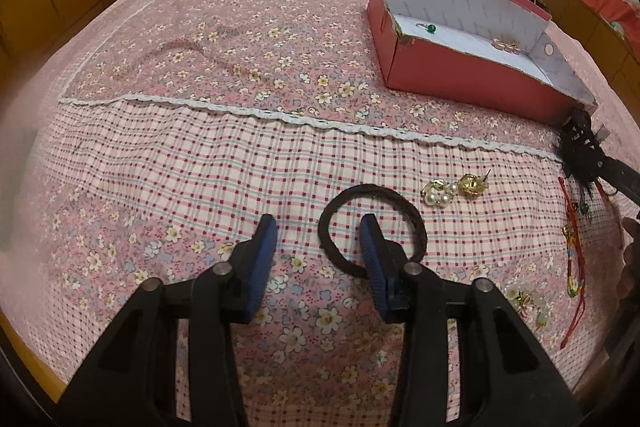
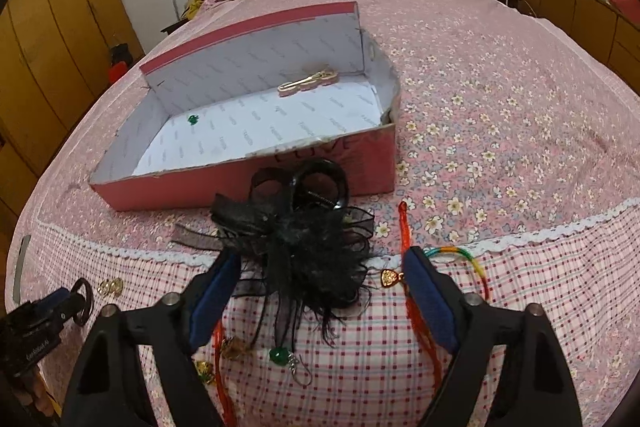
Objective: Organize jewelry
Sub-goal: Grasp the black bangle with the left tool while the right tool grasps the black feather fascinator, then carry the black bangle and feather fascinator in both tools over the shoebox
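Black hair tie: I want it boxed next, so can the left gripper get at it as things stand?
Probably yes. The left gripper is right at the black hair tie, one finger inside the ring and one outside; nothing lies between them on the bedspread.

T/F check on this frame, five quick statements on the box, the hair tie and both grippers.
1. The red box holds a green-stone ring. True.
2. The left gripper is shut on the black hair tie. False: its jaws are apart, one finger inside the loop.
3. The black feather hair clip lies inside the box. False: it lies on the bedspread in front of the box, between the right gripper fingers.
4. The gold pearl earrings lie on the bedspread. True.
5. The box is closed. False: it has no lid on.
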Motion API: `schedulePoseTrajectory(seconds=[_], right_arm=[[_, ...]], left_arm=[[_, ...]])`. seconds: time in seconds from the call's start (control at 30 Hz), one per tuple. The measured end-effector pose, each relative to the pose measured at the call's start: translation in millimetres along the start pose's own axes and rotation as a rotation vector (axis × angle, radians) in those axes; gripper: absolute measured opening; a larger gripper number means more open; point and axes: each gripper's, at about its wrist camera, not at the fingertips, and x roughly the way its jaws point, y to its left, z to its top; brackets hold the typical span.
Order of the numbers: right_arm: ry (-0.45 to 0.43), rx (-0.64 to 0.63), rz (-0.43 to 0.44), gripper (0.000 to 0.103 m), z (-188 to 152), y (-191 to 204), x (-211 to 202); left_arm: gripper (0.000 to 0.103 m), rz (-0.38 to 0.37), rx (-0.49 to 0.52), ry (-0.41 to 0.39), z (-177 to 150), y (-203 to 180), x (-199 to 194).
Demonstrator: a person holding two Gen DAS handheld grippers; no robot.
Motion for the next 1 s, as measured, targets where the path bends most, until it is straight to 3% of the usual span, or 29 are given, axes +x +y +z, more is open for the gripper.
schedulePoseTrajectory(seconds=[0.07,0.13,0.3,0.5,0.53,0.57,0.93,0.97,1.0], right_arm=[[0.007,0.001,0.002,0.068,-0.6,0.0,3.2],[0.006,-0.002,0.011,0.062,-1.0,1.4,4.3],[-0.008,-0.042,0.019,0.043,-2.5,9.2,0.5],[-0.046,-0.068,0.026,0.041,-6.4,16.1,-11.0],[-0.052,-0.070,0.027,0.036,-7.0,16.0,-13.5],[-0.057,-0.076,0.029,0.025,-7.2,16.4,-16.5],[-0.112,-0.094,0.051,0.022,-5.3,13.6,-38.9],[-0.103,-0.084,0.058,0.030,-4.8,12.3,-37.4],[-0.099,-0.069,0.066,0.047,-4.3,10.7,-35.9]], left_arm=[[0.010,-0.006,0.015,-0.002,-1.3,-2.7,2.4],[0.000,-0.015,0.026,-0.001,-2.3,-7.1,4.8],[0.000,-0.045,0.016,-0.012,-1.5,-10.3,2.2],[0.000,-0.072,0.019,-0.045,-0.3,-14.9,-17.3],[0.000,-0.076,0.020,-0.052,1.0,-14.8,-19.6],[0.000,-0.082,0.024,-0.063,2.1,-16.8,-24.1],[0.000,-0.097,0.050,-0.112,17.3,-23.3,-48.3],[0.000,-0.097,0.051,-0.111,17.5,-22.3,-48.7],[0.000,-0.096,0.050,-0.109,17.5,-22.4,-48.0]])
